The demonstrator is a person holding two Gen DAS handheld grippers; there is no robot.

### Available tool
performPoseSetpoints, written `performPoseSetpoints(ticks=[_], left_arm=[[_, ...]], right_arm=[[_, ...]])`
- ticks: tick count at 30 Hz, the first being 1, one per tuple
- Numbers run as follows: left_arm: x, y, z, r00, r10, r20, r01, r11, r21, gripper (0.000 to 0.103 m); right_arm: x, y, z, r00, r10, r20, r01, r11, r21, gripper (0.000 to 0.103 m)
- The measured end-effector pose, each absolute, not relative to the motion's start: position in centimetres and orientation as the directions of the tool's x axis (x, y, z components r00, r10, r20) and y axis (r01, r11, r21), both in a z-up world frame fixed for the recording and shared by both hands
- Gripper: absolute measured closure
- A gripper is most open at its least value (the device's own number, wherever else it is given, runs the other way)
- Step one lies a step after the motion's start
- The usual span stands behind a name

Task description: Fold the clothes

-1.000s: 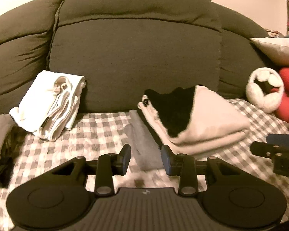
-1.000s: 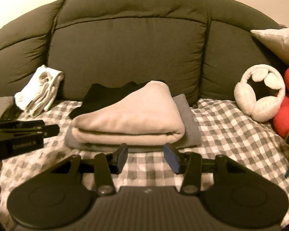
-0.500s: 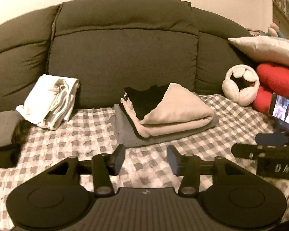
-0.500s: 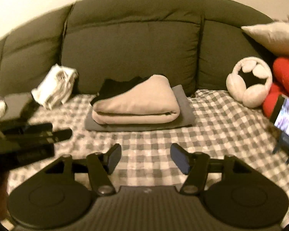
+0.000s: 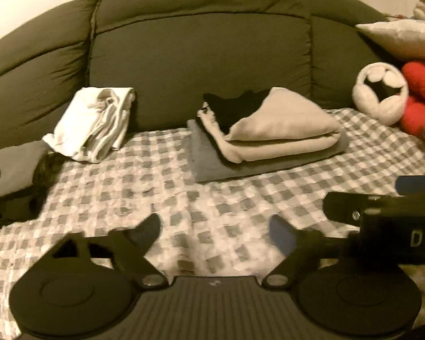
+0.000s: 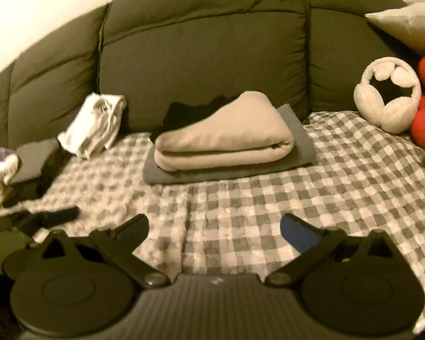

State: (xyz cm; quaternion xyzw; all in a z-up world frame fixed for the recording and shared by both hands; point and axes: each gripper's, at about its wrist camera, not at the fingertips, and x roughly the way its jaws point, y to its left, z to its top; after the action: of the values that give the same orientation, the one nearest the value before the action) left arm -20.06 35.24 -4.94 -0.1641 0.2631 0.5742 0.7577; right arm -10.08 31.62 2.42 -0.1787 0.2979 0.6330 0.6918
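Folded clothes point(image 6: 223, 138) beyond empty right claw point(image 6: 214, 231)

Under me lies a checked cover point(image 5: 161, 187) in grey and white squares. Behind it stands a dark olive-grey cushion point(image 5: 201, 65). The folded stack shows a beige garment point(image 6: 229, 138) over a black piece point(image 5: 235, 107), all on a flat grey cloth point(image 6: 297, 153). To the side leans a white bundle point(image 5: 96, 121). The earmuffs point(image 6: 388, 96) are cream, the plush thing point(image 5: 422, 96) beside them bright red, the pillow point(image 6: 410, 25) pale. My left gripper point(image 5: 214, 228) is black, and the pads of my right gripper point(image 6: 214, 226) are blue.
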Motion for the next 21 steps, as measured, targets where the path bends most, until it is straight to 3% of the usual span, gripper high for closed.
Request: performPoseSetpoints(ticks=[4, 12, 21], left_arm=[[-19.7, 35.7, -5.5, 0.167, 0.77, -0.616, -0.961, 0.267, 0.074, 0.0], [-19.1, 37.0, -7.5, 0.151, 0.732, -0.665, -0.962, 0.265, 0.073, 0.0], [-19.2, 38.5, -8.5, 0.146, 0.743, -0.653, -0.966, 0.25, 0.069, 0.0]], right_arm=[[-10.1, 32.4, 1.3, 0.034, 0.746, -0.665, -0.979, 0.159, 0.128, 0.0], [-10.5, 33.1, 0.1, 0.06, 0.728, -0.683, -0.979, 0.177, 0.102, 0.0], [-9.3, 33.5, -0.9, 0.083, 0.717, -0.692, -0.965, 0.23, 0.123, 0.0]])
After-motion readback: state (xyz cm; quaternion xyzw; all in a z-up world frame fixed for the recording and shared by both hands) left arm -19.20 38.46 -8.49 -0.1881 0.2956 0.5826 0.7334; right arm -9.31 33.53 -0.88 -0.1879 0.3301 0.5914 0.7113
